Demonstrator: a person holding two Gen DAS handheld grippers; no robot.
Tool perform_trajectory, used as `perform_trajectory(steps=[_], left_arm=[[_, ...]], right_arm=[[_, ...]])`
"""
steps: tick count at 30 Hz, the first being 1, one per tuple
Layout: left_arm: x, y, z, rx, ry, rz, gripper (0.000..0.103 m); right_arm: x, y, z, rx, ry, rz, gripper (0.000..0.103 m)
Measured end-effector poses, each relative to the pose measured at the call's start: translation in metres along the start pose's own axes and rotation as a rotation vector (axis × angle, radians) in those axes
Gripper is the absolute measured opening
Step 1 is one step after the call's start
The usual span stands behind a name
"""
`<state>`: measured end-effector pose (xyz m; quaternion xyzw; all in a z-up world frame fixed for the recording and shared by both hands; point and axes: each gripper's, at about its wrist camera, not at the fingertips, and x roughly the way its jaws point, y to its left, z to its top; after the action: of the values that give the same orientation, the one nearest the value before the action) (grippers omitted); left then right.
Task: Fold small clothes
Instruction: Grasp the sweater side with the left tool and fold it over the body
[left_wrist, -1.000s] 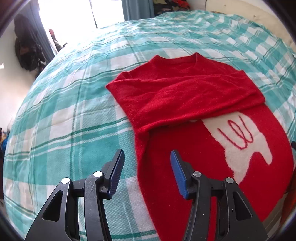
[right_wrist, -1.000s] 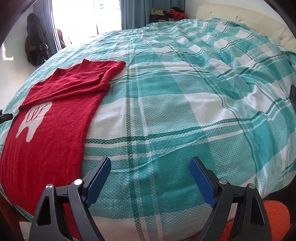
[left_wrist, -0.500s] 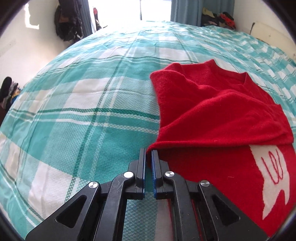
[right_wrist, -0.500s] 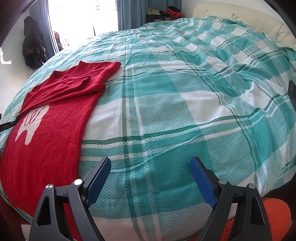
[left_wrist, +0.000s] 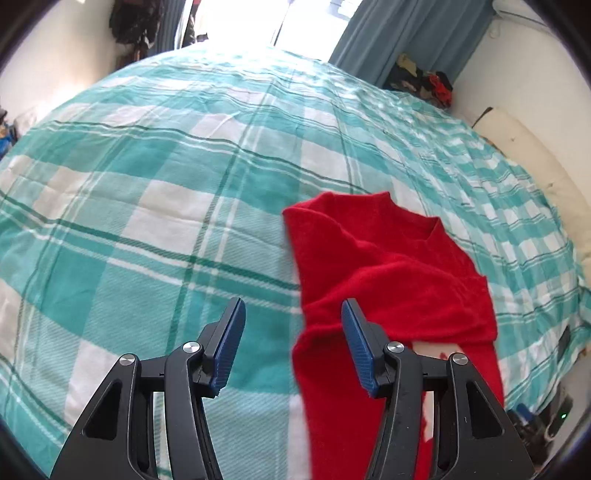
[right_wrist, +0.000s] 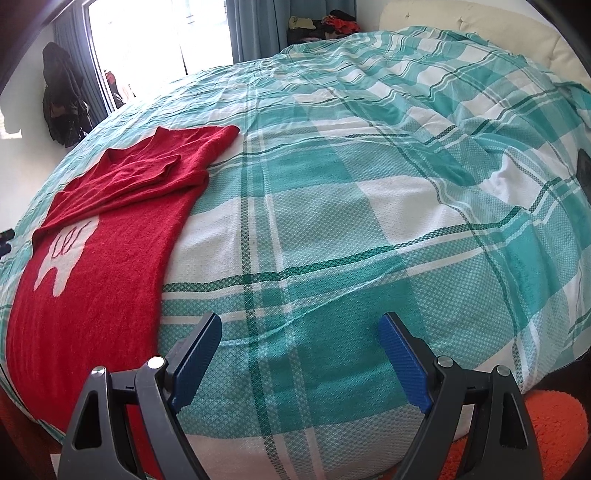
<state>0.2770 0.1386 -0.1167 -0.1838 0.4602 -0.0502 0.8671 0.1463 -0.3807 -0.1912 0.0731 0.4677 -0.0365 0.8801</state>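
Observation:
A small red sweater (left_wrist: 391, 280) with a white motif lies flat on the teal plaid bedspread (left_wrist: 166, 206), its sleeves folded across the chest. My left gripper (left_wrist: 293, 325) hovers at the sweater's left edge, its jaws opening, with the edge of the red fabric seen between them but not pressed. In the right wrist view the same sweater (right_wrist: 110, 236) lies at the left. My right gripper (right_wrist: 299, 339) stands open over bare bedspread (right_wrist: 369, 184), well to the right of the sweater, with nothing between its fingers.
The bed fills both views. A bright window with blue curtains (right_wrist: 255, 29) is at the back, dark clothes (right_wrist: 62, 99) hang on the wall at the left, and an orange rug (right_wrist: 554, 424) lies below the bed's near edge.
The left gripper shut by the sweater's left edge half a second ago and has since spread apart, while rolling and shifting so the sweater sits further right. The right gripper has stayed still.

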Motion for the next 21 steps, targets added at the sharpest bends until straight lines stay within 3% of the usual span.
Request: perform_trajectory(steps=[2, 4, 5, 6, 8, 10, 13, 14, 15, 18, 21], left_arm=[[0.035, -0.006, 0.021, 0.004, 0.086, -0.039, 0.056], [0.073, -0.012, 0.033, 0.008, 0.168, -0.005, 0.056], [0.089, -0.014, 0.036, 0.000, 0.197, 0.011, 0.049], [0.099, -0.015, 0.038, -0.003, 0.198, 0.029, 0.002], [0.103, -0.018, 0.042, 0.027, 0.133, 0.123, 0.003], [0.108, -0.014, 0.041, -0.001, 0.127, 0.153, 0.003], [0.108, -0.018, 0.036, 0.021, 0.132, 0.181, 0.011], [0.102, -0.020, 0.035, 0.027, 0.130, 0.192, 0.018], [0.093, -0.020, 0.034, 0.031, 0.117, 0.213, 0.035], [0.053, -0.024, 0.024, 0.079, 0.000, 0.207, 0.062], [0.050, -0.036, 0.010, 0.184, 0.034, 0.177, 0.063]], right_arm=[[0.001, 0.006, 0.000, -0.026, 0.002, -0.003, 0.086], [0.001, 0.010, -0.001, -0.046, 0.000, -0.010, 0.086], [0.001, 0.011, -0.002, -0.051, -0.002, -0.013, 0.086], [0.000, 0.011, -0.002, -0.052, -0.004, -0.014, 0.086], [0.000, 0.010, -0.002, -0.046, -0.006, -0.016, 0.086], [-0.001, 0.007, -0.001, -0.032, -0.005, -0.017, 0.086], [0.001, 0.002, 0.000, -0.015, 0.004, -0.015, 0.086], [0.003, 0.002, 0.001, -0.013, 0.007, -0.013, 0.086], [0.003, 0.002, 0.001, -0.014, 0.009, -0.012, 0.086], [0.002, 0.004, 0.000, -0.026, 0.006, -0.010, 0.086], [0.004, 0.006, 0.000, -0.036, 0.008, -0.013, 0.086]])
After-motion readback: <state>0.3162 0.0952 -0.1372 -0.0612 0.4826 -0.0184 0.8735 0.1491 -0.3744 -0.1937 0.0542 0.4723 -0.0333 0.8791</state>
